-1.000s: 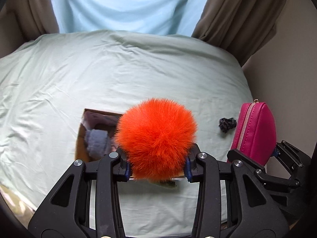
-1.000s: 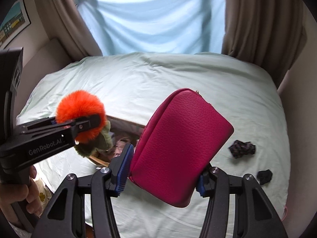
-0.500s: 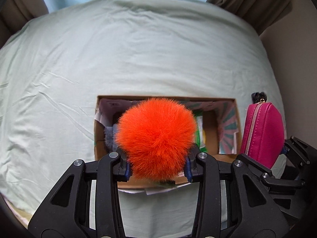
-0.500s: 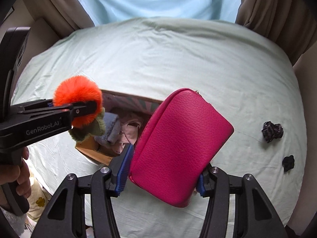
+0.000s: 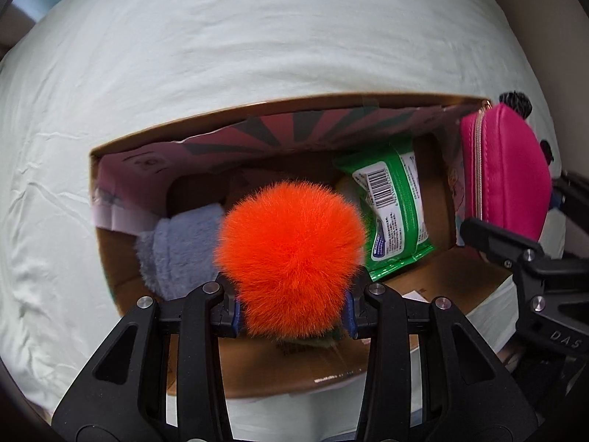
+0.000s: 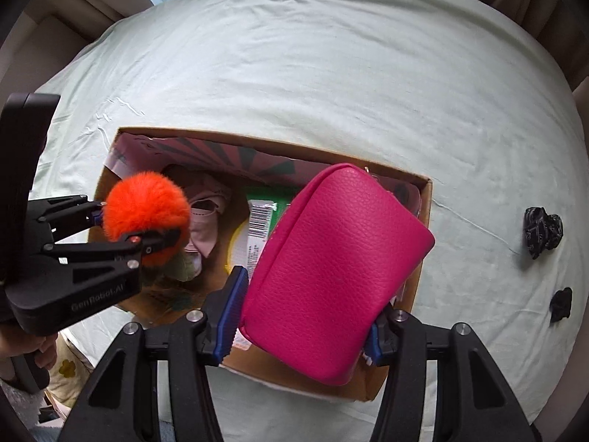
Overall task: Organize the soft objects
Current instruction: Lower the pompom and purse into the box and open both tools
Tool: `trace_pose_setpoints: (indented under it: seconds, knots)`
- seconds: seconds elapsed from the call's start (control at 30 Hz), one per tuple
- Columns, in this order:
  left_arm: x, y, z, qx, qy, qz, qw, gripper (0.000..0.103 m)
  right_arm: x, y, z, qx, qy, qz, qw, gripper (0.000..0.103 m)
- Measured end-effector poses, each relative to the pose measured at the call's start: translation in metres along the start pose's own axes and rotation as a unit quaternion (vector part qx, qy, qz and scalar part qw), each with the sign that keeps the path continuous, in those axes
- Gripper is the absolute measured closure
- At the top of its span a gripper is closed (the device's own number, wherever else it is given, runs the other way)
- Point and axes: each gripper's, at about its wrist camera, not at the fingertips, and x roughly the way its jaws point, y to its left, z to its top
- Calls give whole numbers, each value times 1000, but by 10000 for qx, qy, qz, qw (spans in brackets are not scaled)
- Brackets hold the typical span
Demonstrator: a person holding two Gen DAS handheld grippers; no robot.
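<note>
Lower over box (image 5: 110,272) now: "GenRobot.AI" left tool (image 6: 136,228) clamping pompom (image 6: 145,217), right tool (image 6: 300,316) pouch (image 6: 331,269).

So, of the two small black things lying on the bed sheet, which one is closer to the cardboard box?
The larger, crumpled black thing, higher in the right wrist view, lies closer to the cardboard box. The smaller black thing lies lower and further right.
</note>
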Motion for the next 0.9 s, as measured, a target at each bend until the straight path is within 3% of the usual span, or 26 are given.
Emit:
trace_pose_setpoints:
  seconds: [0.07, 0.13, 0.17, 0.2, 0.3, 0.53, 0.9]
  knots:
    - [2, -5, 4, 115, 4, -125, 9999, 68, 6, -1, 2, -140, 55, 14, 9999, 53]
    - [3, -7, 7, 243, 29, -190, 9995, 49, 9, -2, 2, -223, 64, 31, 9997, 51]
    - [3, -8, 8, 320, 15, -140, 9994, 11, 11, -5, 2, -217, 80, 49, 9997, 50]
    - [2, -8, 7, 390, -21, -29, 9992, 0, 10, -7, 1, -186, 27, 53, 9998, 44]
    - [1, -4, 6, 459, -17, -7, 9989, 0, 0, -16, 0, -76, -352, 229, 9991, 0]
    - [-4, 2, -1, 338, 5, 19, 9994, 0, -3, -25, 3, 130, -424, 359, 9984, 0]
    - [-39, 0, -19, 327, -314, 104, 9989, 0, -30, -11, -4, 120, -687, 370, 9969, 0]
